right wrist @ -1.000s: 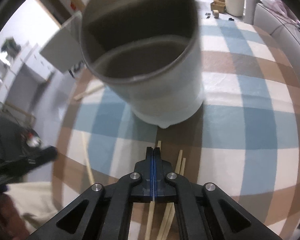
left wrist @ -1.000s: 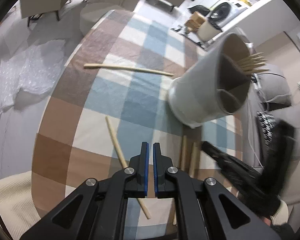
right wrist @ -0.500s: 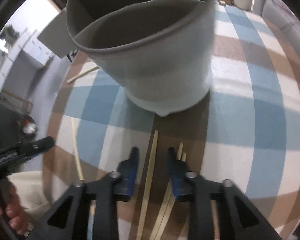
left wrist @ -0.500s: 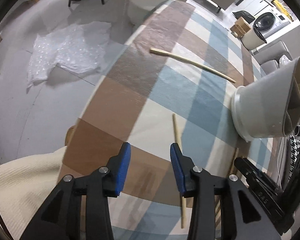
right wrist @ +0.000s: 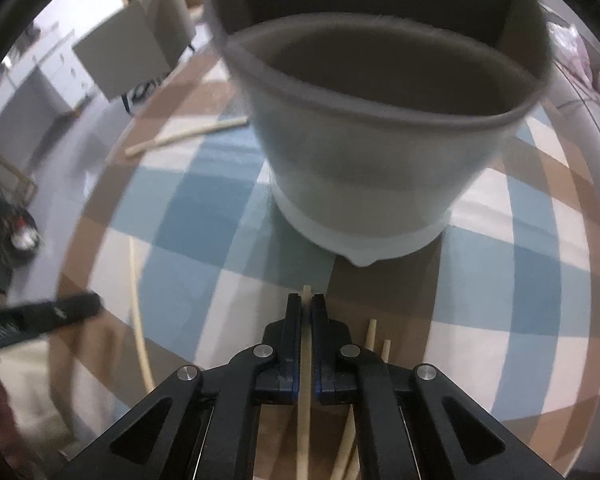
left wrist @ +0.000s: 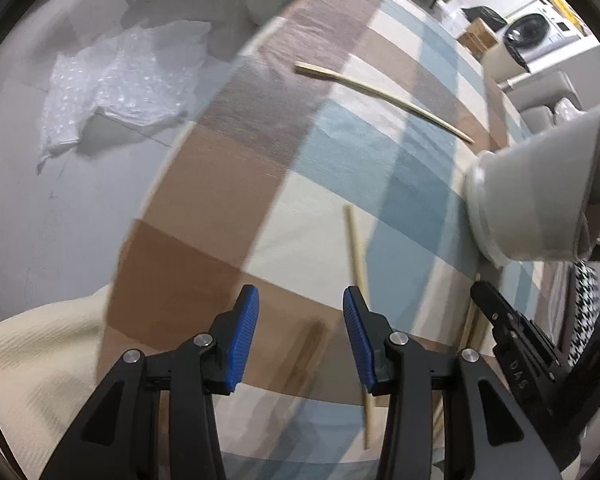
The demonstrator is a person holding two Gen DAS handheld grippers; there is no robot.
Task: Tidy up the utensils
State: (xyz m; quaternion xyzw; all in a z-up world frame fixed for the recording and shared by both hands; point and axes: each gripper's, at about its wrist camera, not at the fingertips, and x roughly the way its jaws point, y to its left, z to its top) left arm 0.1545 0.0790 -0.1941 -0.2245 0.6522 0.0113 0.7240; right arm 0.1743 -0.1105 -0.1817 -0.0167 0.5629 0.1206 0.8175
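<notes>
Left wrist view only: bubble wrap [left wrist: 120,76] on the grey floor [left wrist: 40,220] far left, a cream cloth [left wrist: 32,360] at lower left, a washing machine [left wrist: 528,36] far back right. Left gripper [left wrist: 300,336] jaws stand apart, nothing between the pads; one chopstick [left wrist: 358,256] lies just beside its right finger, passing under it, long axis running away from the camera, far end toward the table's middle. A second, curved chopstick [left wrist: 380,94] lies further out, running left to right, its thin tip pointing at the grey holder [left wrist: 540,200]. Sticks show inside the holder's mouth at the frame edge. Right gripper's black body [left wrist: 520,360] shows lower right.

Right wrist view only: a chair [right wrist: 140,48] and cabinets at back left, and the holder's [right wrist: 372,168] divided inside, upright on the table, nearest compartment looks empty. Right gripper [right wrist: 306,344] jaws have just been closing and are clamped on a chopstick [right wrist: 305,400], long axis pointing straight at the holder's base, tip poking past the fingertips. Two more chopsticks [right wrist: 370,332] lie just right of the jaws, roughly parallel. Left gripper's finger [right wrist: 56,312] shows at left, blurred.

Surface: round table under a checked cloth [left wrist: 340,152] of brown, blue and cream.
</notes>
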